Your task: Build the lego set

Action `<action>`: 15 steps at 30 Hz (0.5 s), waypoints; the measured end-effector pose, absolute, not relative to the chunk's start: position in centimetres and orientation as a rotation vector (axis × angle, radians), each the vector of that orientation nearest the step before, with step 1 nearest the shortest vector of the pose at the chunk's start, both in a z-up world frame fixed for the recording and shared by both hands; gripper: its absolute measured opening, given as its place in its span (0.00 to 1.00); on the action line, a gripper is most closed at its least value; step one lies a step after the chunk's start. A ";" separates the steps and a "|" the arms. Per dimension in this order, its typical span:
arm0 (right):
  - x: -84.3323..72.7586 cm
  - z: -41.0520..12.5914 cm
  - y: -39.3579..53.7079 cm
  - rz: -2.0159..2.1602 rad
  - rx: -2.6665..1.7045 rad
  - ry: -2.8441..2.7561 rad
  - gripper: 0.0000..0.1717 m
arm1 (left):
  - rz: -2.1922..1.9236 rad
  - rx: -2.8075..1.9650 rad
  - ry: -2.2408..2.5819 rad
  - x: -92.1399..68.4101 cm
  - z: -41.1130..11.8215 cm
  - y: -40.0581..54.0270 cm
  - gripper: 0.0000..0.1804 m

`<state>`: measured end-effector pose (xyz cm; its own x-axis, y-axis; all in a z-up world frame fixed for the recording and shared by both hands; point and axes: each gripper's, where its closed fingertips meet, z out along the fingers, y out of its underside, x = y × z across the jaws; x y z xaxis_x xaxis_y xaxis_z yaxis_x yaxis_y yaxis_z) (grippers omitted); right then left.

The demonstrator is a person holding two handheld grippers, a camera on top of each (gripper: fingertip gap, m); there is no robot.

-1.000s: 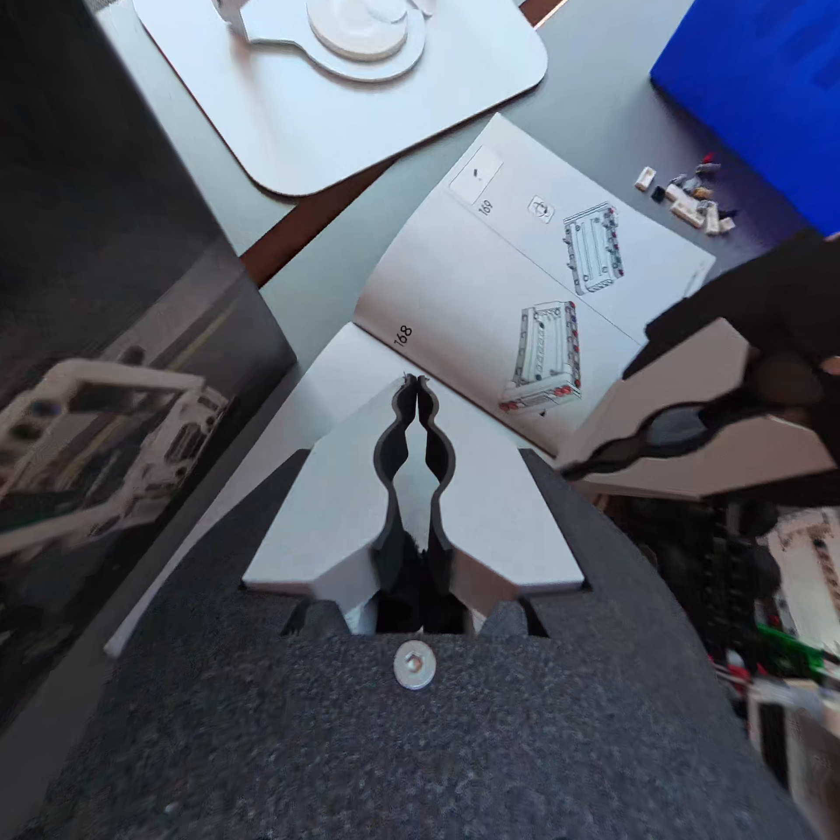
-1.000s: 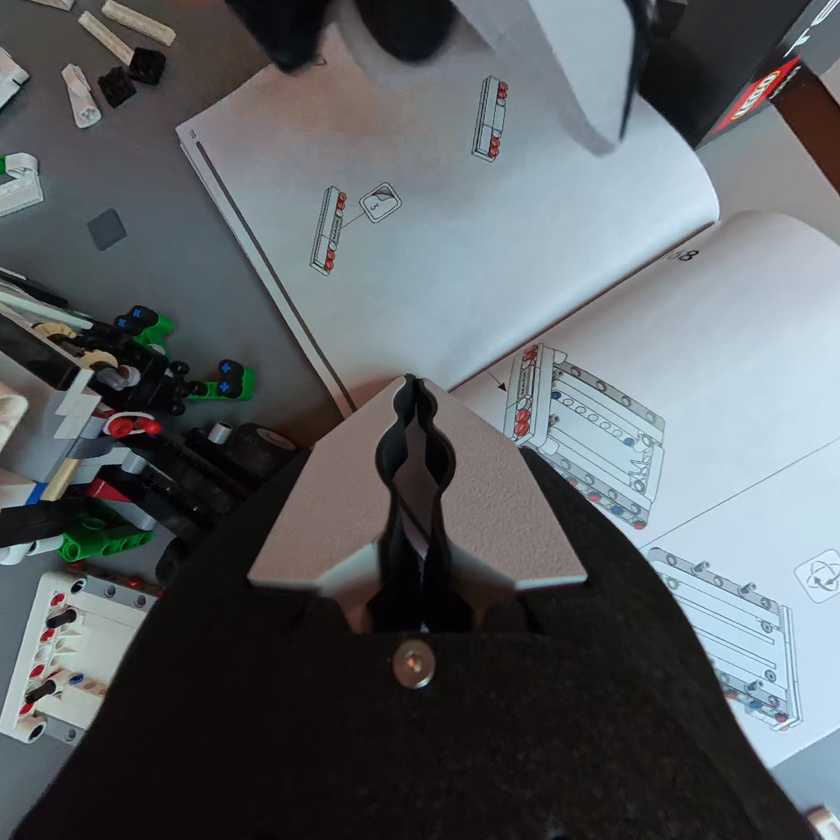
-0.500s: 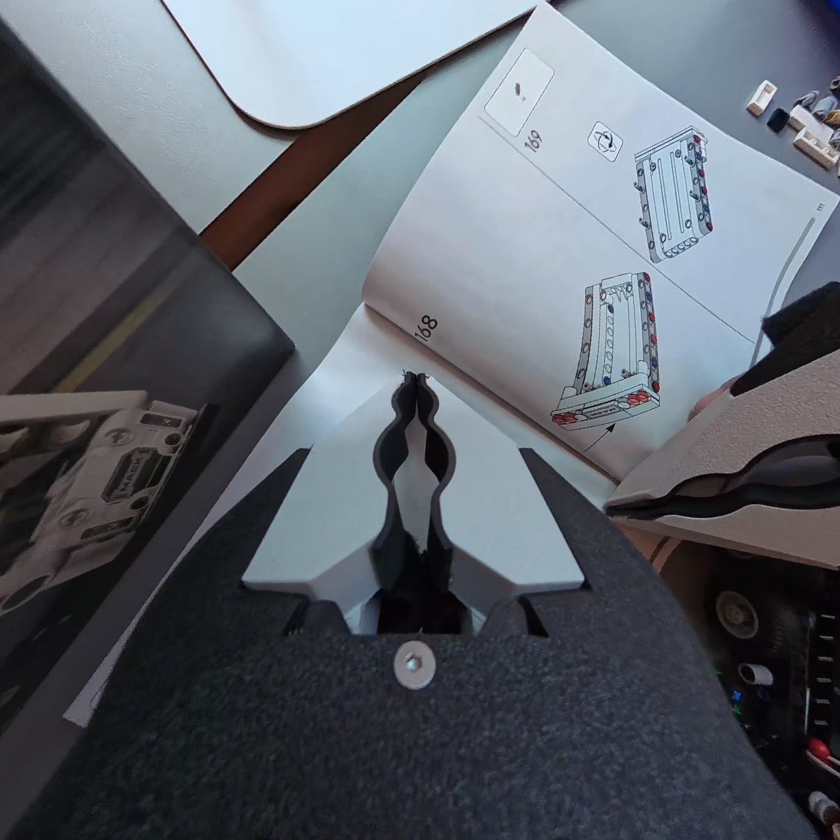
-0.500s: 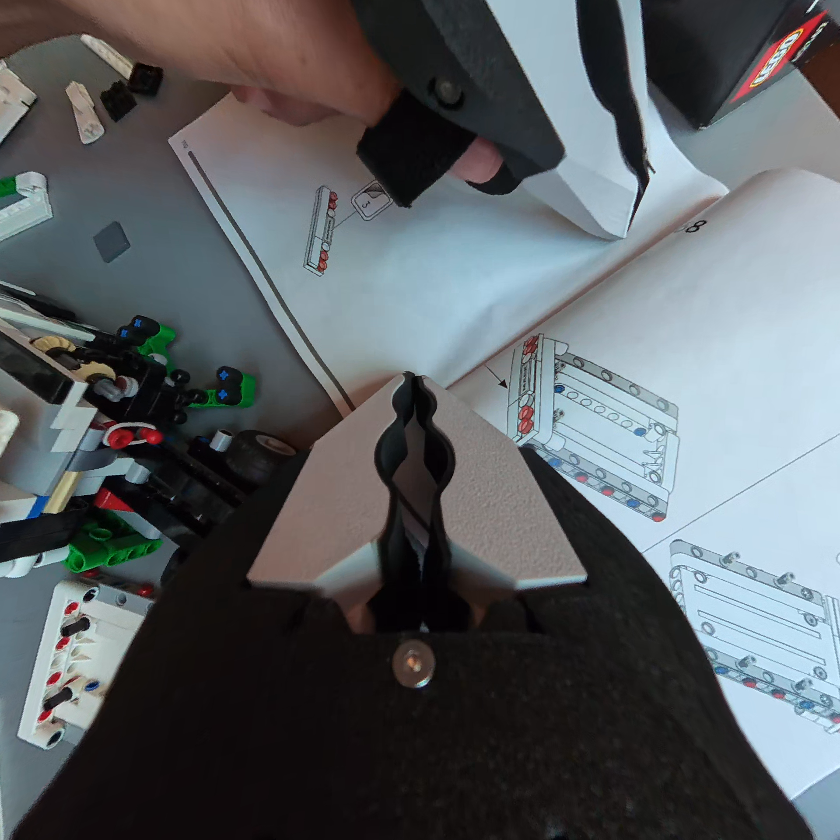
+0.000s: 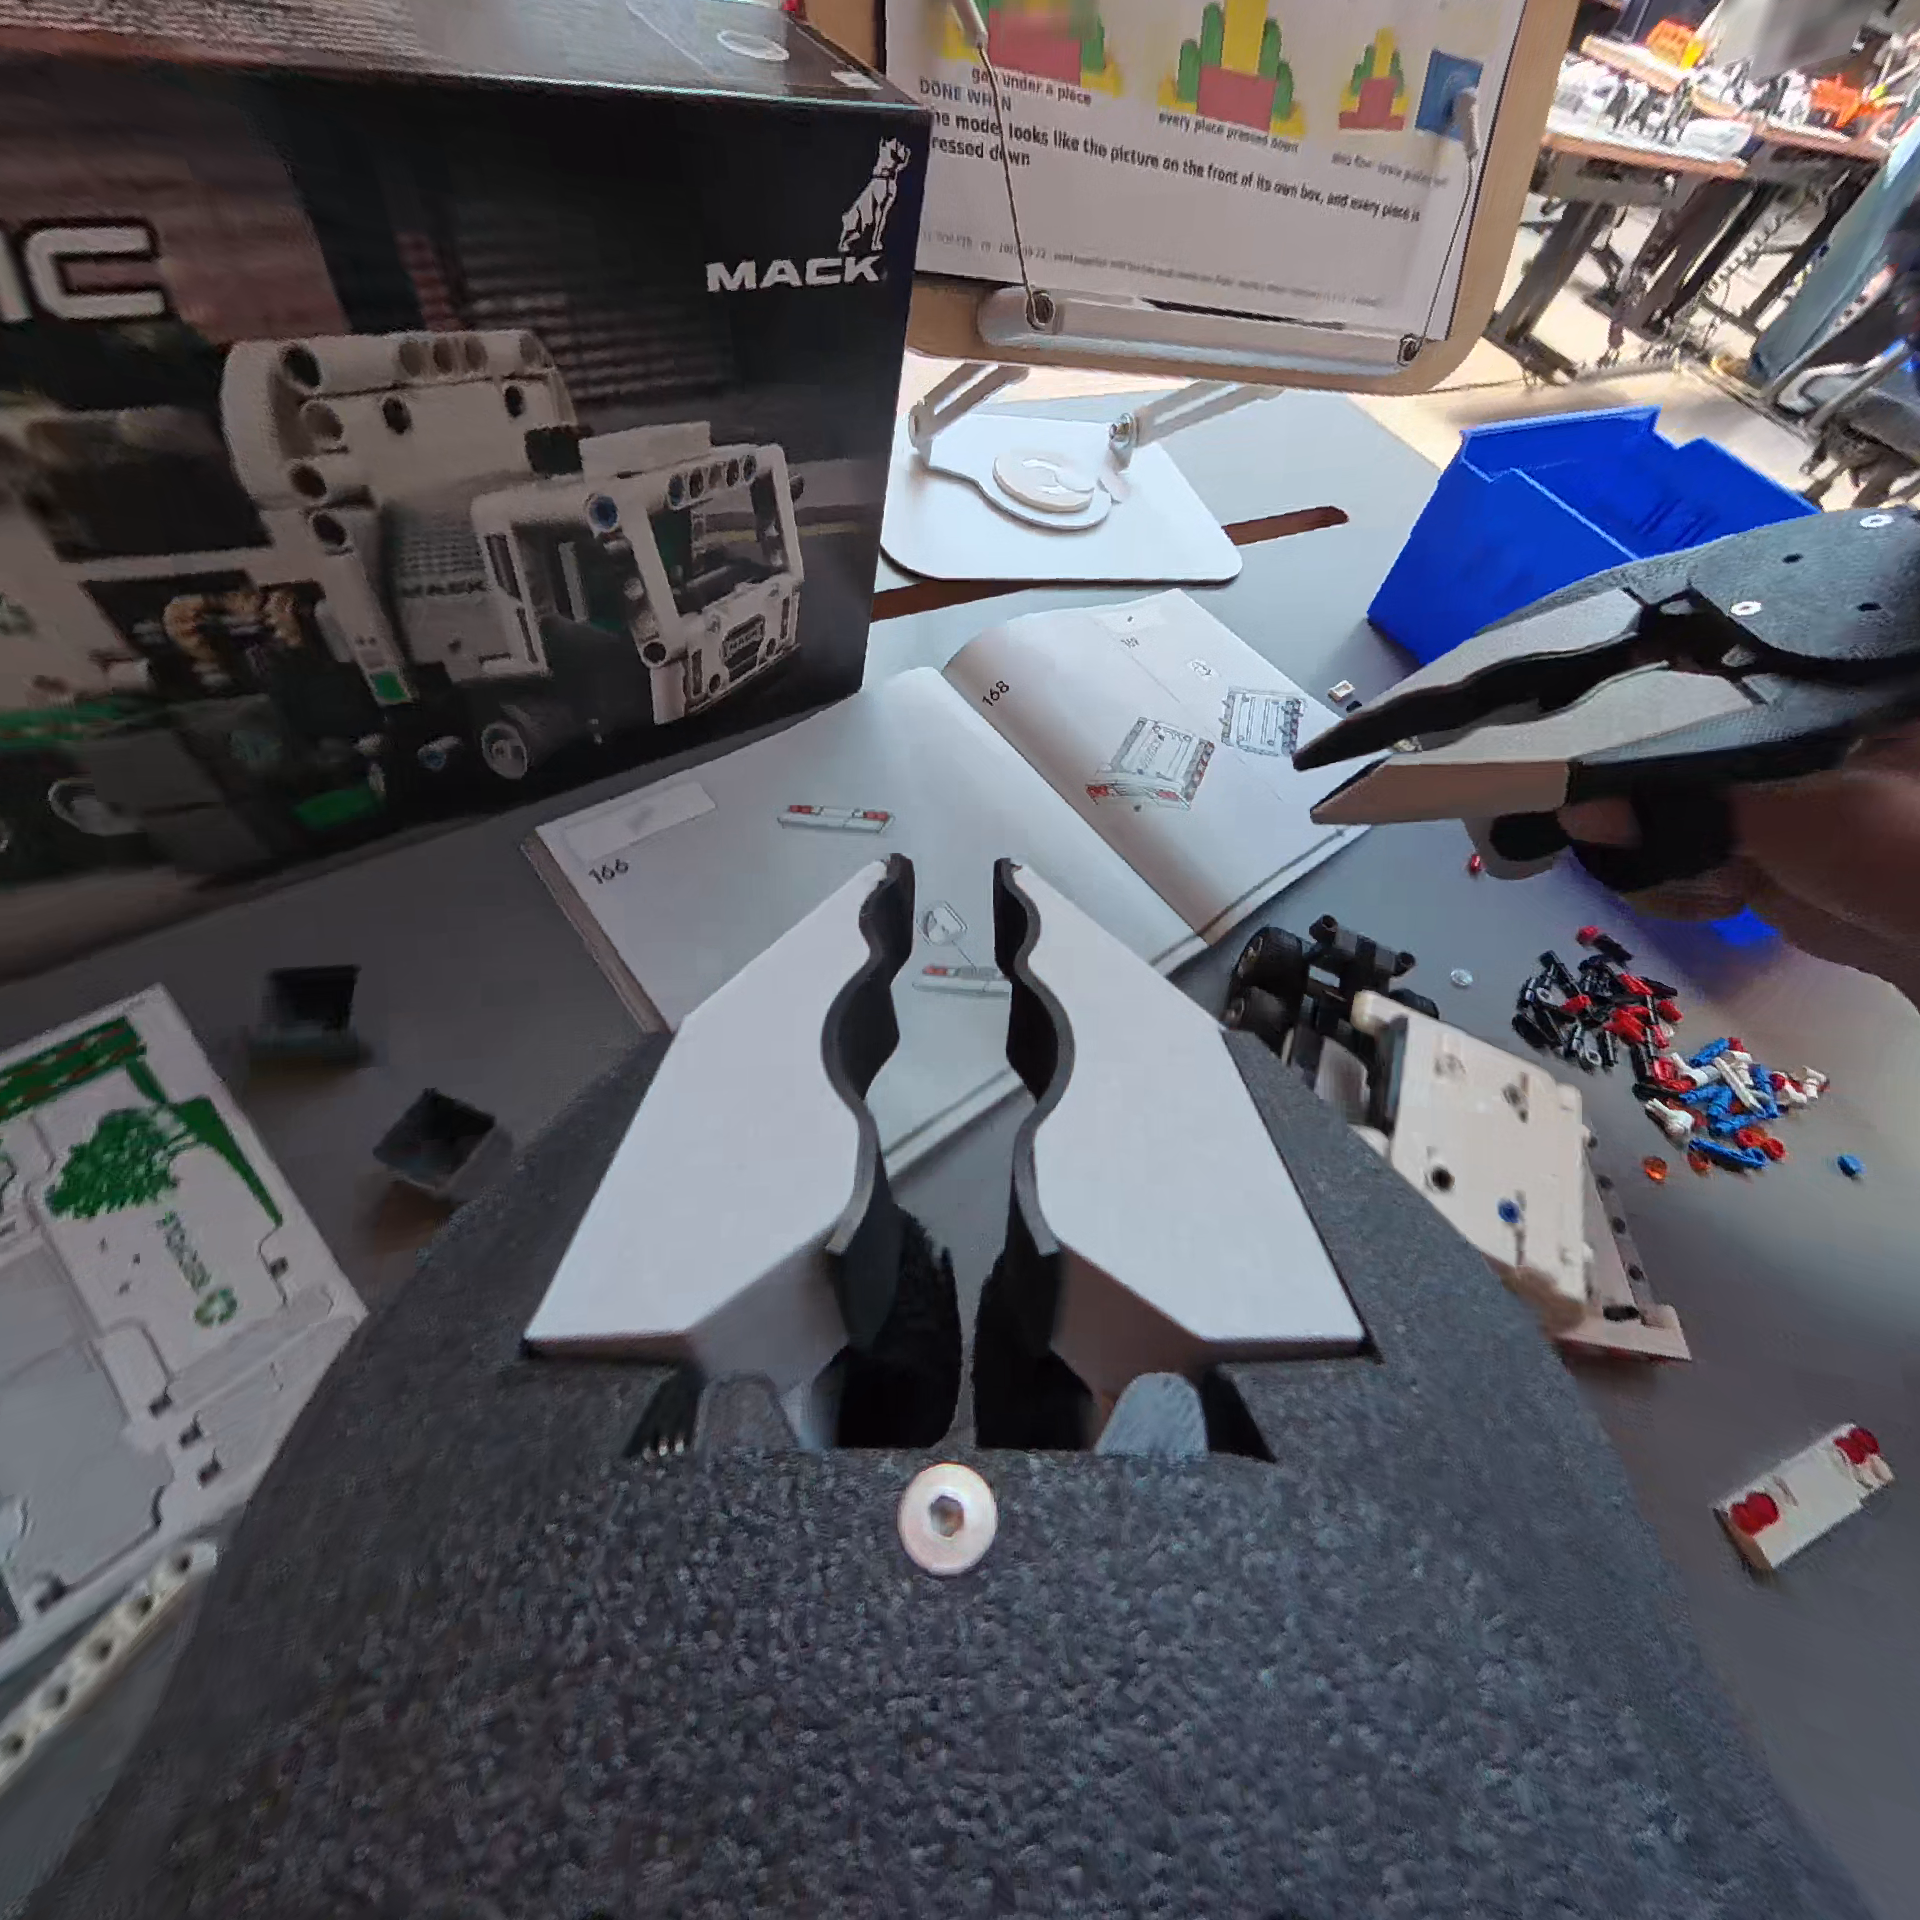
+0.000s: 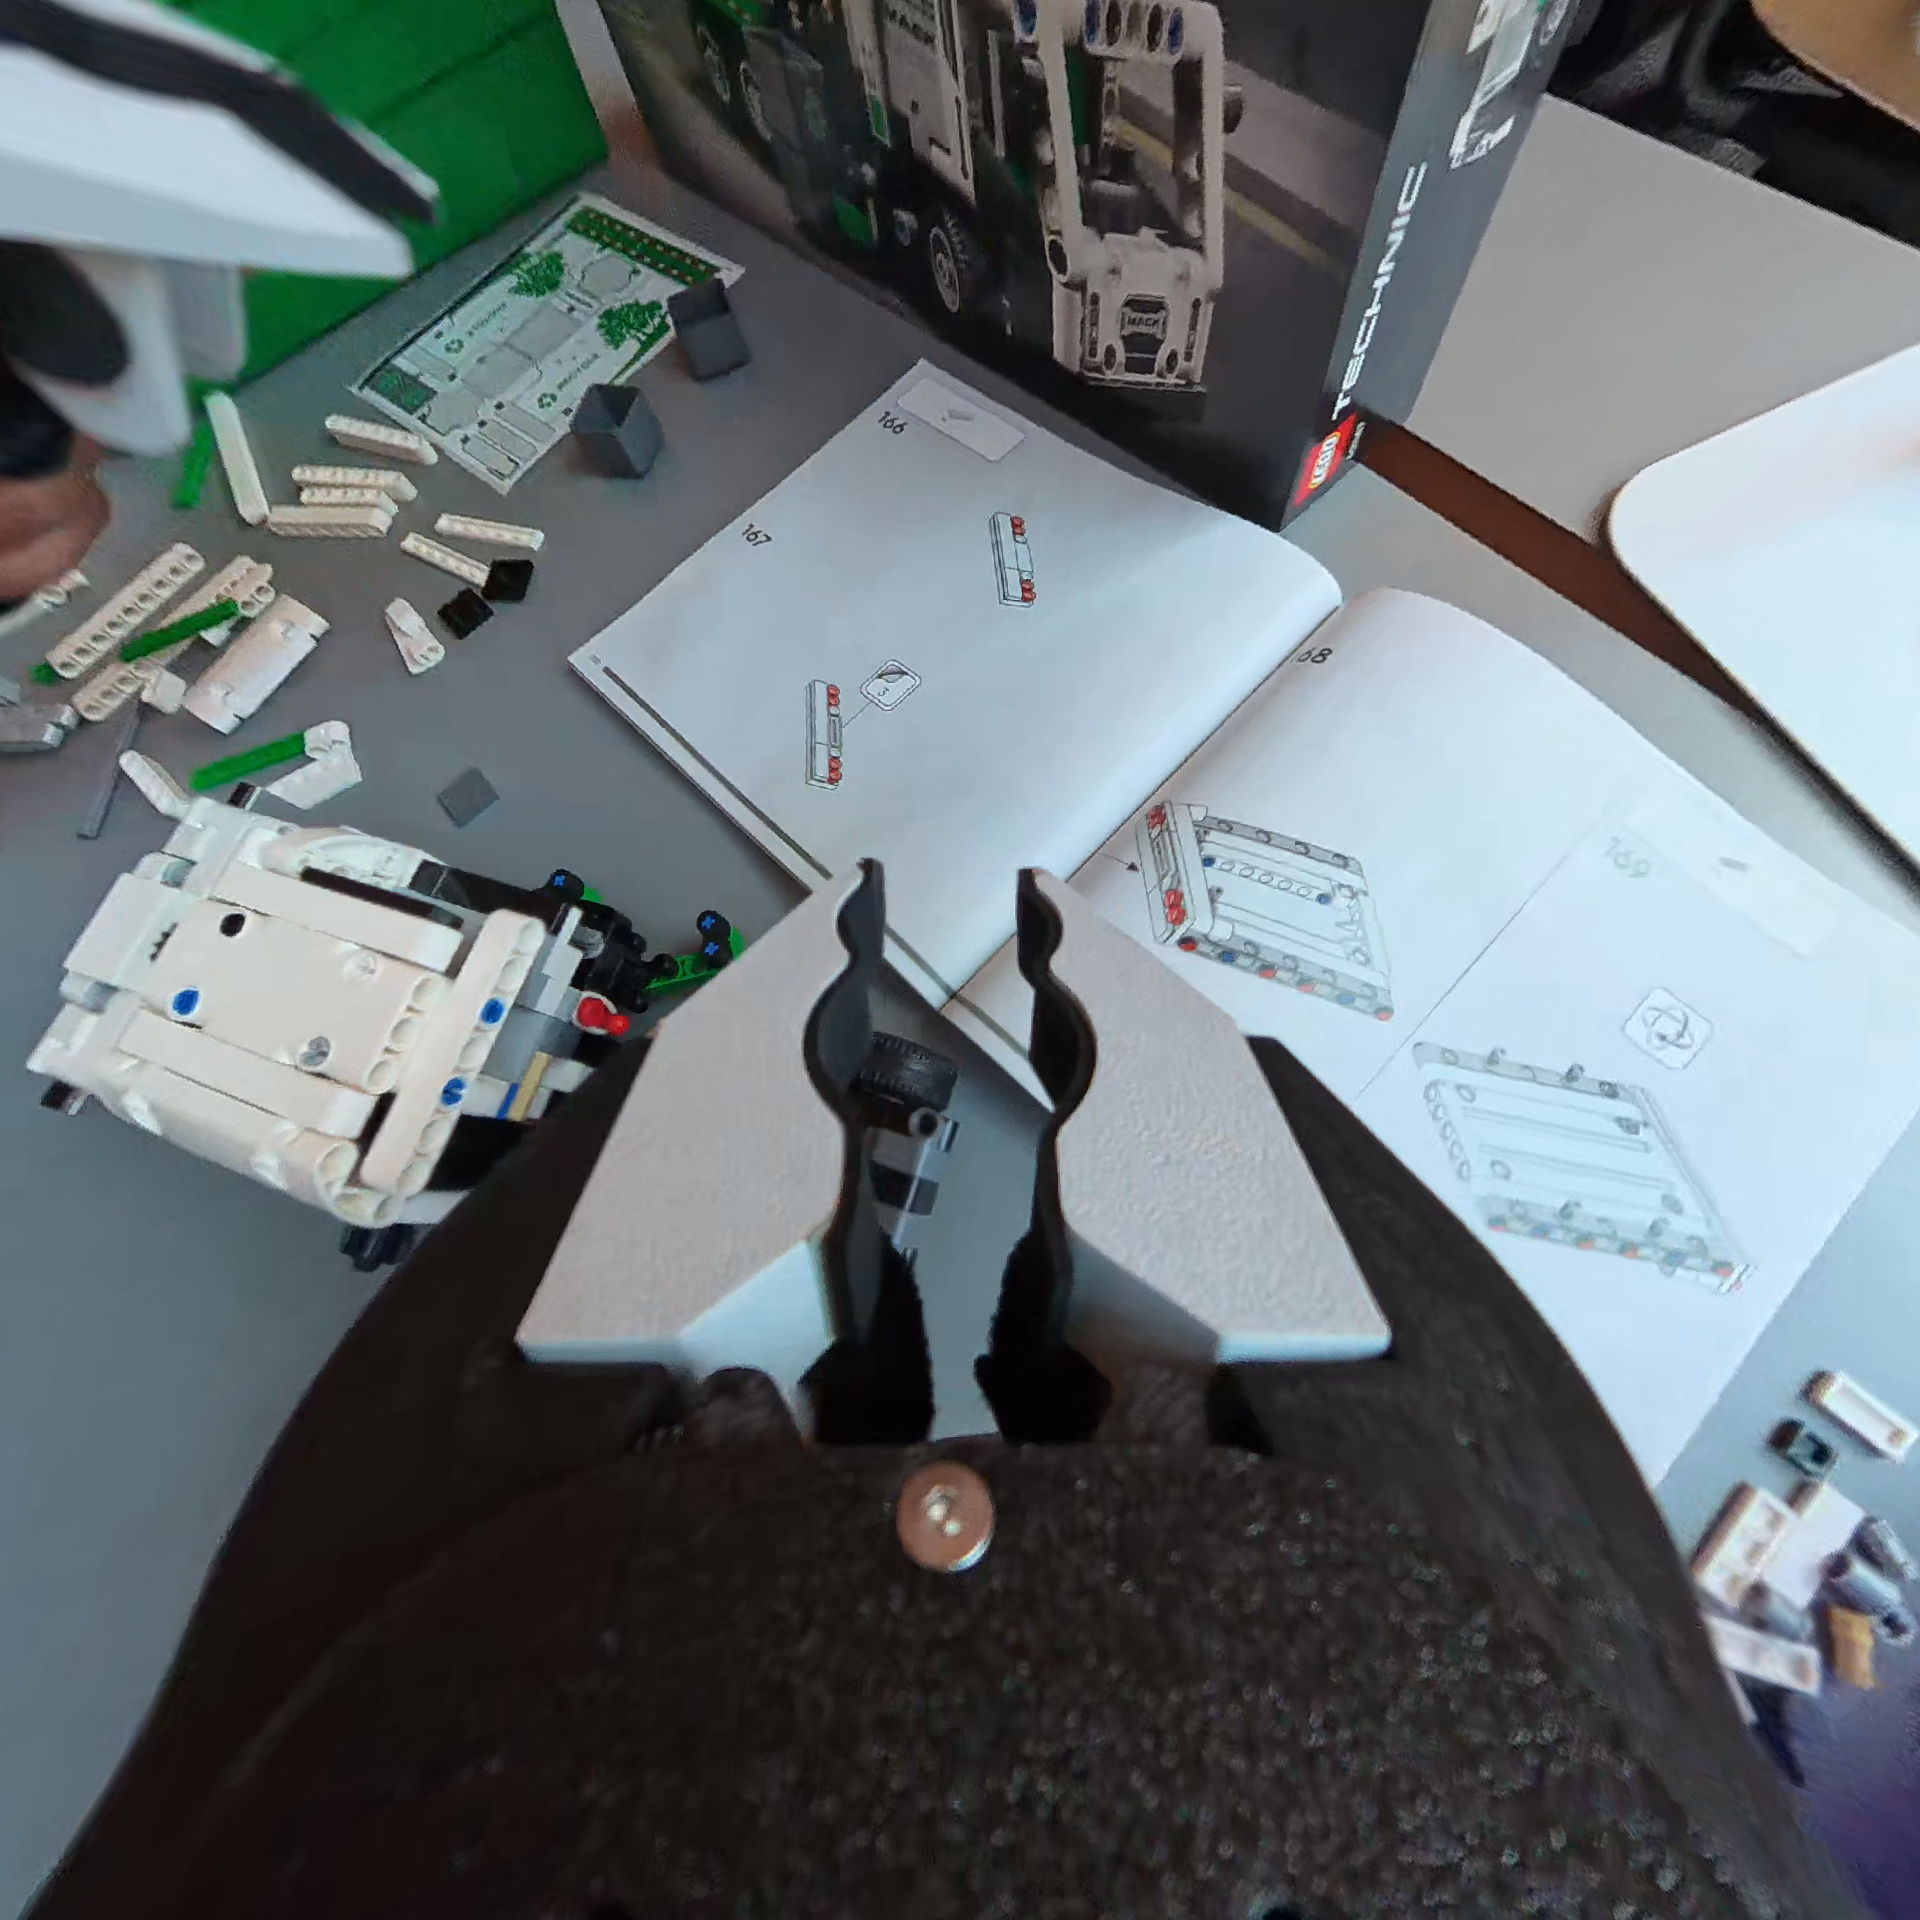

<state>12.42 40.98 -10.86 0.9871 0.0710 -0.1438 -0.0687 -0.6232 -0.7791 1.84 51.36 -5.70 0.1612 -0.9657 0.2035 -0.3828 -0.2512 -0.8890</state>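
Grey surface (image 5: 436, 935) carries a dark printed toy-truck box (image 5: 436, 436), an open instruction booklet (image 6: 1039, 675) and a half-built white model (image 6: 270, 1018); only the left wrist view shows the blue bin (image 5: 1558, 520), only the right the loose white beams (image 6: 343, 499). Left gripper (image 5: 951, 873) and right gripper (image 6: 945, 883) both hover over the booklet, spread and holding nothing.
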 end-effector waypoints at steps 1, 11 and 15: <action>12.2 -10.8 40.7 0.222 -2.221 0.026 0.13 | -1.064 -1.738 1.266 0.5 -5.8 50.8 0.08; 11.2 -11.2 39.5 0.167 -2.132 0.037 0.17 | -0.982 -1.727 1.191 -5.1 -7.4 50.7 0.09; 10.7 -11.4 39.4 0.167 -2.150 0.026 0.17 | -0.902 -1.765 1.199 -6.4 -7.7 51.9 0.10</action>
<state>10.70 39.35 -11.43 0.9905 0.0458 -0.1296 -0.0830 -0.5524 -0.8294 -6.42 51.86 -7.65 0.2960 -0.9479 0.1174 -0.3761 -0.2287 -0.8979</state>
